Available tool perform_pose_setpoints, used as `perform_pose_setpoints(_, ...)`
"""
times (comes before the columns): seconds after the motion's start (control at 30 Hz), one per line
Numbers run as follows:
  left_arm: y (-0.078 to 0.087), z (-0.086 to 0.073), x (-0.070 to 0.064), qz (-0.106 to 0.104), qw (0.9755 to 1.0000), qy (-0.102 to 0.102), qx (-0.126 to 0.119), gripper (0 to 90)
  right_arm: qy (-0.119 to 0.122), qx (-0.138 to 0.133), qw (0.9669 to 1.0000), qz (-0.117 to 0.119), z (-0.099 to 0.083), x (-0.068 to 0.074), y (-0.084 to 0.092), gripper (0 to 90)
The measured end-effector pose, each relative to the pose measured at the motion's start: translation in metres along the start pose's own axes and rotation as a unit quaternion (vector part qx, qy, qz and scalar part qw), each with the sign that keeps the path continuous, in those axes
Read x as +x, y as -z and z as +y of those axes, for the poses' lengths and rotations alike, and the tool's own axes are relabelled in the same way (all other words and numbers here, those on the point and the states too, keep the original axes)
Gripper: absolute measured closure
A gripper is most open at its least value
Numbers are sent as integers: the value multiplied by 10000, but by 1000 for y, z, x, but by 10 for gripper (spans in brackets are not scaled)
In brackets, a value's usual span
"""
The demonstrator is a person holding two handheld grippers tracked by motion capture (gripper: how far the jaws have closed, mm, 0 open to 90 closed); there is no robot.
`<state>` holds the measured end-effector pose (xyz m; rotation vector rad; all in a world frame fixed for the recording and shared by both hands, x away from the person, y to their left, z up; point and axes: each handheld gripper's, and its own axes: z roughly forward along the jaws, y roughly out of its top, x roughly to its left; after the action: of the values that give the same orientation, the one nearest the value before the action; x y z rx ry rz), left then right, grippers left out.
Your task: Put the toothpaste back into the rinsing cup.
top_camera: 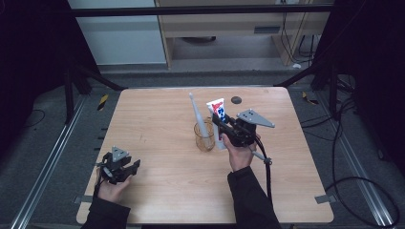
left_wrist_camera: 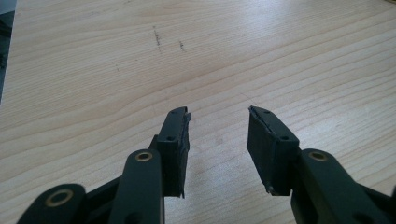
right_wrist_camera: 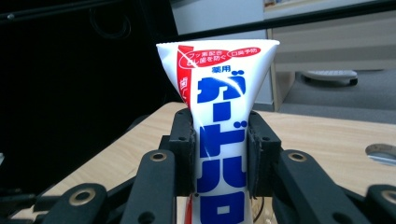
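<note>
toothpaste tube (right_wrist_camera: pixel 219 135) in right claw (right_wrist_camera: pixel 219 154)

The wooden table (top_camera: pixel 157 119) carries a round dark hole (top_camera: pixel 236 99) in its top, just beyond the right gripper (top_camera: pixel 217 120) toward the far edge. A few short dark scratches (left_wrist_camera: pixel 157 36) mark the wood ahead of the left gripper (left_wrist_camera: pixel 218 114). Past the table's far edge stands a light wooden cabinet (top_camera: pixel 229 28). Black cables (top_camera: pixel 353 157) lie on the grey floor, off to the right gripper's outer side.
</note>
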<state>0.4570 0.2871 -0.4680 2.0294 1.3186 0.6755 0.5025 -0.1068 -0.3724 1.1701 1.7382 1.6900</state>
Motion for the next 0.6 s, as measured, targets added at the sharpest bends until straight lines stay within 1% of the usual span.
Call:
perform_pose_setpoints(0.1,0,0,0,1,10000,1,-1,581,-5,-98,10000,5,3,-2,-4,688)
perform_pose_setpoints(0.13,0,0,0,1,10000,1,-2,581,-39,-132,9999,8,4,-2,-5,687)
perform_pose_setpoints(0.37,0,0,0,2,10000,-1,-5,581,23,-336,9994,-72,12,-6,-16,687)
perform_pose_setpoints(0.4,0,0,1,3,10000,0,-7,581,-26,-368,9993,-66,13,-6,-18,686)
perform_pose_setpoints(0.43,0,0,1,3,10000,0,-4,581,-11,-399,9992,-69,13,-6,-19,686)
perform_pose_setpoints(0.6,0,0,1,2,10000,-4,-9,581,16,-471,9988,-94,15,-7,-30,686)
